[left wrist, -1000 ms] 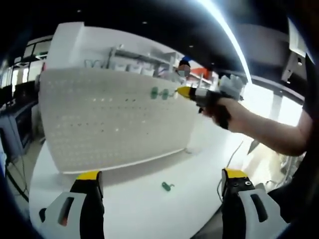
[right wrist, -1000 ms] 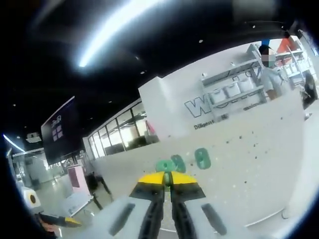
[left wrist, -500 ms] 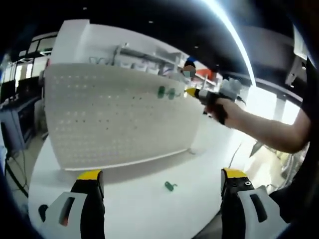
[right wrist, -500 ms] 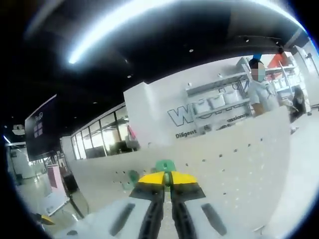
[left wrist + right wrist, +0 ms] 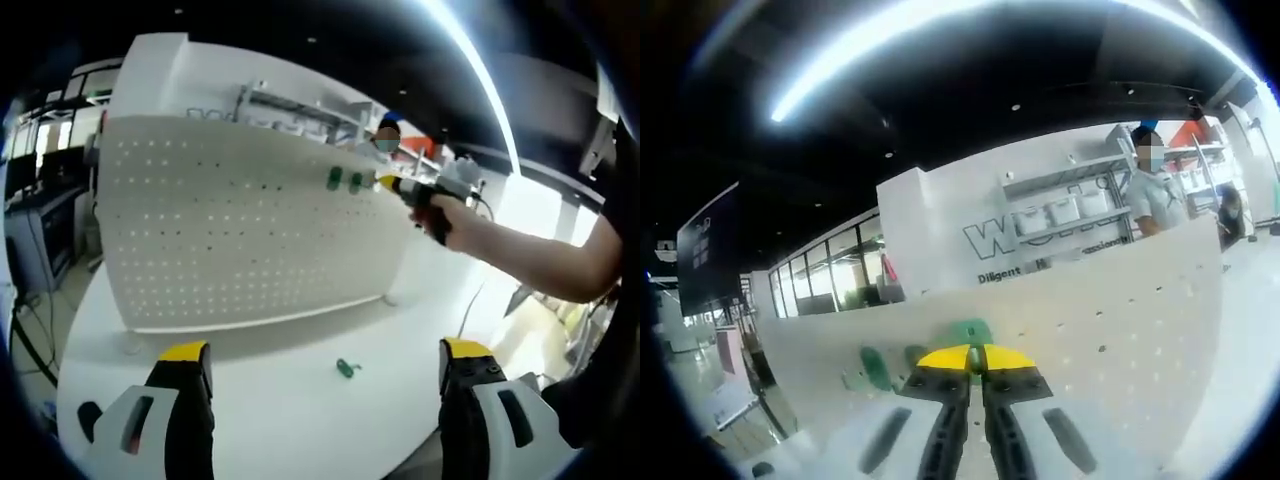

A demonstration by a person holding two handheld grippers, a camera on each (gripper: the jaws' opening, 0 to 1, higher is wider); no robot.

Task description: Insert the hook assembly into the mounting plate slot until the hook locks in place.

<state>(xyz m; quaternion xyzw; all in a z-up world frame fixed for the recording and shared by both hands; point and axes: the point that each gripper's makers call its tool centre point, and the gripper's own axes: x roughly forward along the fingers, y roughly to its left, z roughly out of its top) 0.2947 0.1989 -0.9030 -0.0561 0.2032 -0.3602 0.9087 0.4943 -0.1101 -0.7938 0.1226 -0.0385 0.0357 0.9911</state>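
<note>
In the left gripper view my left gripper (image 5: 325,365) hangs low over the white table (image 5: 270,420), its two yellow-tipped jaws spread wide apart with nothing between them. Between them, farther off on the table, lies a small green hook (image 5: 347,368), loose and well apart from everything else. Behind it a white perforated mounting plate (image 5: 230,235) stands upright on the table.

Near the plate's upper right part, two green hooks (image 5: 344,180) sit on its face side by side. My right gripper (image 5: 388,183) reaches in from the right, held in my hand (image 5: 440,212), its yellow tip just beside those hooks and close to the plate.

In the right gripper view my right gripper (image 5: 975,357) has its jaws pressed together, and a green hook assembly (image 5: 970,332) peeks out just above the yellow tips, pinched between them and held against the mounting plate (image 5: 1110,350). I cannot tell whether it is seated in a slot. To the left on the plate another green hook (image 5: 876,368) shows, blurred.
</note>
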